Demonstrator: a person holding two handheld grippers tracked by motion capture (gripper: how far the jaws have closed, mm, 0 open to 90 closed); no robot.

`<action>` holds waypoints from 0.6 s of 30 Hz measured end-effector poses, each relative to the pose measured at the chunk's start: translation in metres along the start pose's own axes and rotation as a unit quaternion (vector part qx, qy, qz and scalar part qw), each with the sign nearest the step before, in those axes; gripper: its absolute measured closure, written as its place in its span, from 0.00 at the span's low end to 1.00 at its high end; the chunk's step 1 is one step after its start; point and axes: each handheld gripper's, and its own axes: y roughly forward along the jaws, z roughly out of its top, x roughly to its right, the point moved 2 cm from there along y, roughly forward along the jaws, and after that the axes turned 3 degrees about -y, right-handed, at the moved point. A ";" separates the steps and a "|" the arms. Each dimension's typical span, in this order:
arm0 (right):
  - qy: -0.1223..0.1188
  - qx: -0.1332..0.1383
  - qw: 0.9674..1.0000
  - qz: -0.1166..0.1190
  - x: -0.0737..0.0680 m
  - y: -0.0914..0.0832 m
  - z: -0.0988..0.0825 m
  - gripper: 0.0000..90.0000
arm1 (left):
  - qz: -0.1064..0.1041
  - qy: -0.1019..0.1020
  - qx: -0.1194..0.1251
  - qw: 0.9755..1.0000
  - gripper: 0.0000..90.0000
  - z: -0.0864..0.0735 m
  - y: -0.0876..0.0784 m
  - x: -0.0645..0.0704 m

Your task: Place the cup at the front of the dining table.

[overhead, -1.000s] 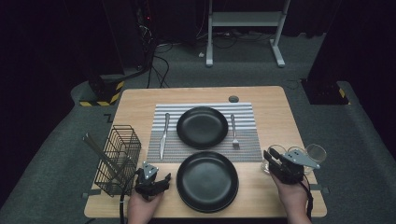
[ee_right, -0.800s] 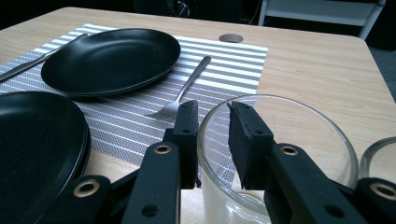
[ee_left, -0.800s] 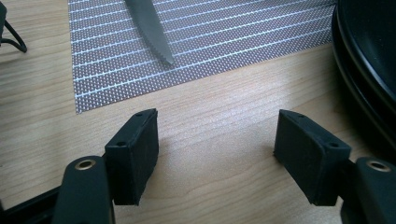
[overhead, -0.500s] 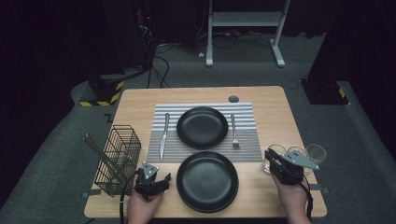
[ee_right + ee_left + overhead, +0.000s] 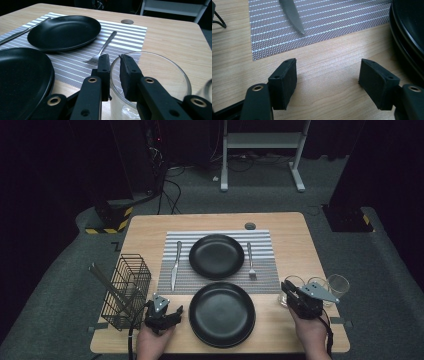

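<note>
Gripping the rim of a clear glass tumbler [image 5: 150, 82], the right tool [image 5: 113, 60] has one jaw outside the wall and one inside; its jaws have just been closing, and against the earlier high view the gap has narrowed onto the glass [image 5: 289, 290], while both hands sit where they were. The left tool [image 5: 327, 75] is released, jaws spread wide over bare wood with nothing between them.

Landmark: the striped placemat [image 5: 220, 262], a woven rectangle in grey and white bands lying on the pale wood-grain counter [image 5: 285, 227]. The held tumbler stands just off the placemat's near right corner. Two more glasses [image 5: 337, 285] stand beyond it, further from the mat. On the mat rest a round matt black plate [image 5: 216, 256], a metal knife [image 5: 175, 265] along its left and a metal fork [image 5: 250, 261] along its right. A second black plate [image 5: 221, 313] sits just below the mat's near edge, between the two tools. Left of the mat stands a black wire basket [image 5: 125, 292] holding long slender utensils, leaning; their kind cannot be told.
</note>
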 end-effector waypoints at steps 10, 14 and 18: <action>-0.007 0.000 1.000 0.029 -0.016 0.002 0.002 0.88 | 0.000 0.000 0.000 1.000 0.34 0.000 0.000 0.000; -0.006 0.002 0.999 0.044 -0.022 0.004 0.003 0.88 | 0.000 0.000 0.000 1.000 0.34 0.000 0.000 0.000; -0.014 0.002 0.999 0.050 -0.029 0.007 0.004 0.88 | 0.000 0.000 0.000 1.000 0.34 0.000 0.000 0.000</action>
